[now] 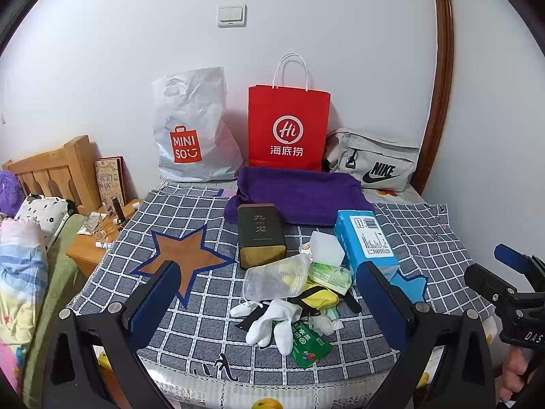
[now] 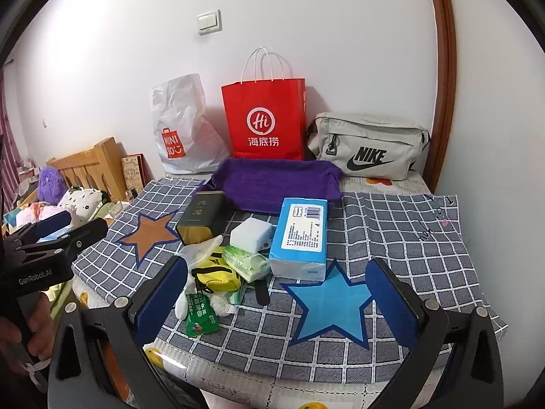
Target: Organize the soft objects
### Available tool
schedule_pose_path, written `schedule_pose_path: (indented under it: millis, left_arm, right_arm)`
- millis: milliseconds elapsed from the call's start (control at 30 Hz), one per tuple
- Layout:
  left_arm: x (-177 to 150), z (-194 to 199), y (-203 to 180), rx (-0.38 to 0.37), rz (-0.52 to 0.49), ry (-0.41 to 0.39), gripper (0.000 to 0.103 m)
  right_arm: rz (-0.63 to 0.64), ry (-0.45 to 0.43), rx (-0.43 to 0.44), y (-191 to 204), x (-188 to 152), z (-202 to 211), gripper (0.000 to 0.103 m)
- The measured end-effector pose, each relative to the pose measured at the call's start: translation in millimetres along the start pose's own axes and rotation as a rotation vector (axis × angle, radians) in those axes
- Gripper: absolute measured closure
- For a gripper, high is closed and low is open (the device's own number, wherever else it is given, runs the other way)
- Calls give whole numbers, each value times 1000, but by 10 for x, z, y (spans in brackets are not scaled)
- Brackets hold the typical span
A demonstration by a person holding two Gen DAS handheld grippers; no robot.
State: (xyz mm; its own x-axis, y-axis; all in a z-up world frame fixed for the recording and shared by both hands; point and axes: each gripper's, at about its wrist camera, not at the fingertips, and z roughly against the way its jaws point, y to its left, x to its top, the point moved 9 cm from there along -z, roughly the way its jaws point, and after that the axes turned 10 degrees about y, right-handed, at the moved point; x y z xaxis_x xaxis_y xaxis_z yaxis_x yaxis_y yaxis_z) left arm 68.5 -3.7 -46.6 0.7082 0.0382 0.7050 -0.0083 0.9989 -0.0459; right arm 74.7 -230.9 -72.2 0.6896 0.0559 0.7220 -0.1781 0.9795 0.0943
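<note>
A pile of small items lies mid-table: white socks [image 1: 269, 323], a mesh drawstring pouch [image 1: 277, 277], a yellow pouch [image 1: 320, 298], a green tissue pack [image 1: 330, 274], a green sachet [image 1: 308, 344] and a white sponge block [image 1: 325, 248]. A folded purple towel [image 1: 296, 196] lies behind them. My left gripper [image 1: 269, 301] is open, empty, above the near edge in front of the pile. My right gripper [image 2: 277, 303] is open, empty, over the blue star [image 2: 332, 303]. The yellow pouch [image 2: 214, 277] and green tissue pack [image 2: 247, 262] show left of it.
A dark tea tin [image 1: 260, 235] and a blue tissue box [image 1: 366, 243] flank the pile. An orange star patch [image 1: 184, 255] lies left. A Miniso bag [image 1: 194, 129], a red paper bag [image 1: 287, 126] and a grey Nike bag [image 1: 374, 162] stand against the wall. A bed is left.
</note>
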Motion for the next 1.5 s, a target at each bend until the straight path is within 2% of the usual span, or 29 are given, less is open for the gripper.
schedule_pose_path:
  millis: [1500]
  left_arm:
    - [-15, 23, 27, -1, 2, -3, 0]
  right_arm:
    - [2, -13, 8, 36, 28, 73, 0]
